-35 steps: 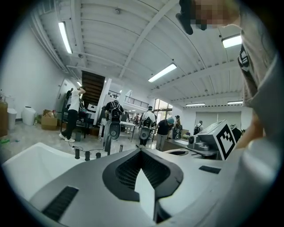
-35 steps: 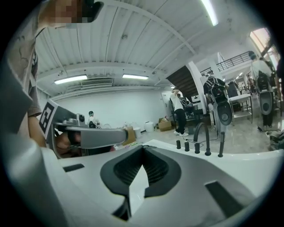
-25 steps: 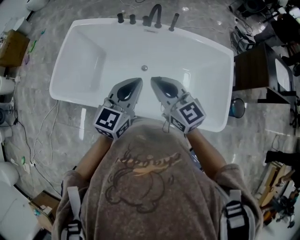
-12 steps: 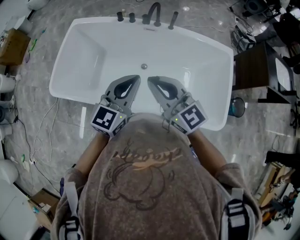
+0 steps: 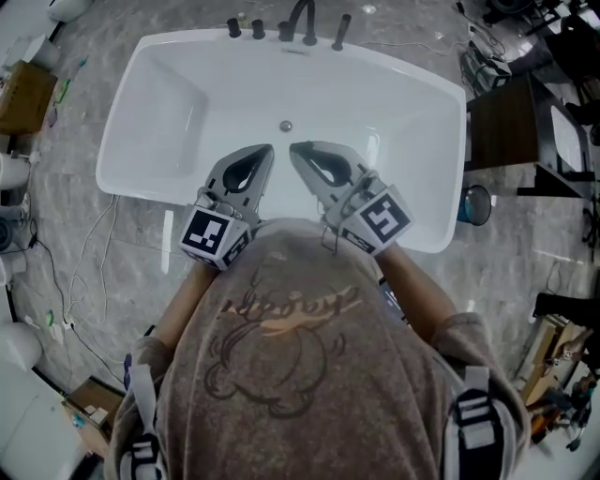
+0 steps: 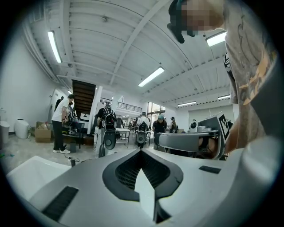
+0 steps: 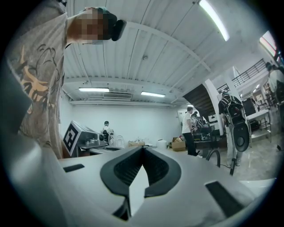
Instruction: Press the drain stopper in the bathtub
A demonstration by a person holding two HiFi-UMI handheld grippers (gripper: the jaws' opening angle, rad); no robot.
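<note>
A white bathtub fills the top of the head view, with a small round metal drain stopper on its floor below the faucet. My left gripper and right gripper hang side by side above the tub's near rim. Their tips lie close together just short of the stopper, above it and not touching it. Both are shut with nothing between the jaws. In the left gripper view the left gripper points out into the room, and so does the right gripper in the right gripper view. The stopper is hidden in both.
A black faucet with handles stands on the tub's far rim. A dark wooden cabinet and a blue bin stand to the right. Cables trail over the marble floor on the left. Several people stand far off.
The tub and both grippers have shifted slightly upward in the head view. The grippers have stayed shut and side by side, at about the same distance from the stopper.
</note>
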